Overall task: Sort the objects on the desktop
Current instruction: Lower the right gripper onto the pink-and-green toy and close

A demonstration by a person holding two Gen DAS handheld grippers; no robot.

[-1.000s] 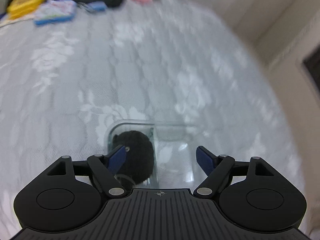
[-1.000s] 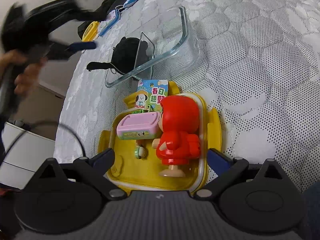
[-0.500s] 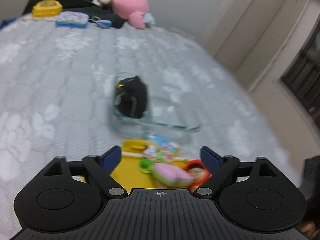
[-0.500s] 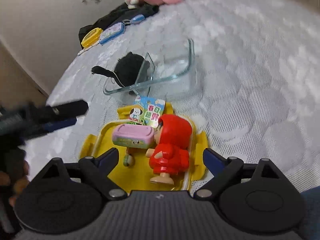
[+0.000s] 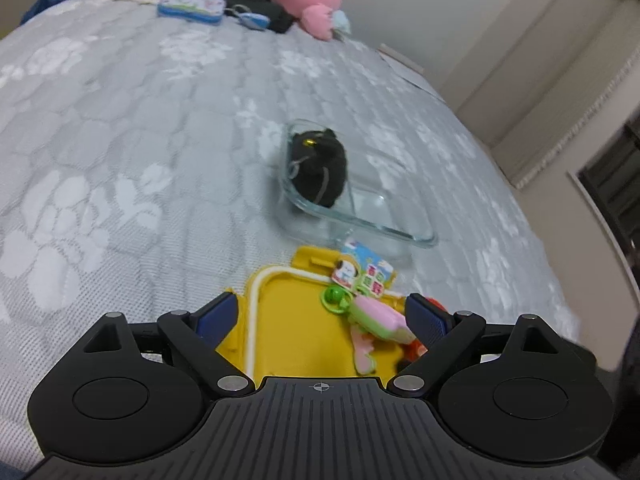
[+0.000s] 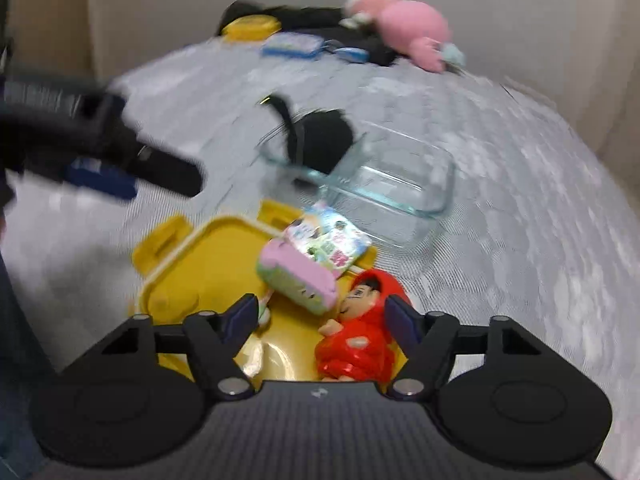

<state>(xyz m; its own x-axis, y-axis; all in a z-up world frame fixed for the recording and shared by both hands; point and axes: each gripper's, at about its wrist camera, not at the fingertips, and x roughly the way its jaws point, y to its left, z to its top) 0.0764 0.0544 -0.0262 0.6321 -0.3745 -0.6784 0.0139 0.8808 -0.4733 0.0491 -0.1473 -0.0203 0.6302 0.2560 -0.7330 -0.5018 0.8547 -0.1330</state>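
Right wrist: fingers (image 6: 394, 320) now closing around red doll (image 6: 360, 344), formerly spread wide.

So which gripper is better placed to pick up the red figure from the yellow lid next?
Right. The right gripper already frames the red figure on the yellow lid, jaws closing around it but not yet pressing. The left gripper hangs open over the lid's bare part, with the figure behind its right finger.

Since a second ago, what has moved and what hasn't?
The left gripper swung from the glass dish to over the yellow lid, open and empty. The right gripper is closing around the red figure, not gripping yet. Dish, black plush, lid toys stayed.
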